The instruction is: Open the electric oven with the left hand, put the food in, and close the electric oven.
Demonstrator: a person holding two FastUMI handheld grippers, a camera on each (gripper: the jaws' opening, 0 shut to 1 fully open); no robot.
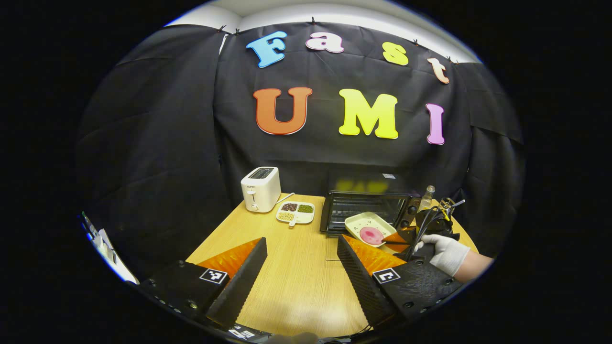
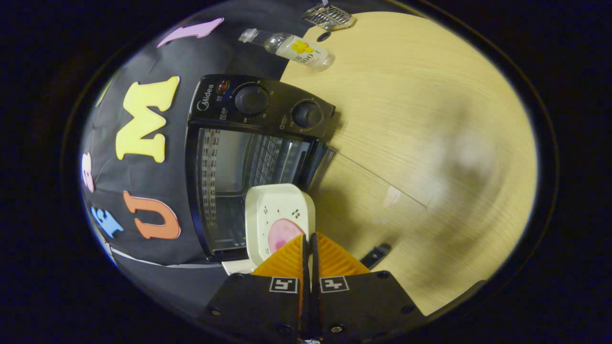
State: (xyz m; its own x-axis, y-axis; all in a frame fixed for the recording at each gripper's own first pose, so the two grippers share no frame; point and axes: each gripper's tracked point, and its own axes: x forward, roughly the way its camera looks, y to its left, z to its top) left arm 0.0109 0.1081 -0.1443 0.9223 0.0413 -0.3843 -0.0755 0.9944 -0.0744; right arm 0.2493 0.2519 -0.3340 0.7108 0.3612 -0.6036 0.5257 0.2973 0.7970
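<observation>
On the wooden table [image 1: 296, 282], open oven [image 2: 248, 157] receives cream plate [image 2: 275, 215].

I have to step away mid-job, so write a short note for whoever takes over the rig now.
Left tool: open, holding nothing, hovering over the table.
Right tool: shut on the plate's rim; the pink food lies on the plate.
Oven: door already open, plate held at its mouth, not yet on the rack.
Done: oven opened.
Left: slide the plate in, release, close the door with the left tool.
</observation>
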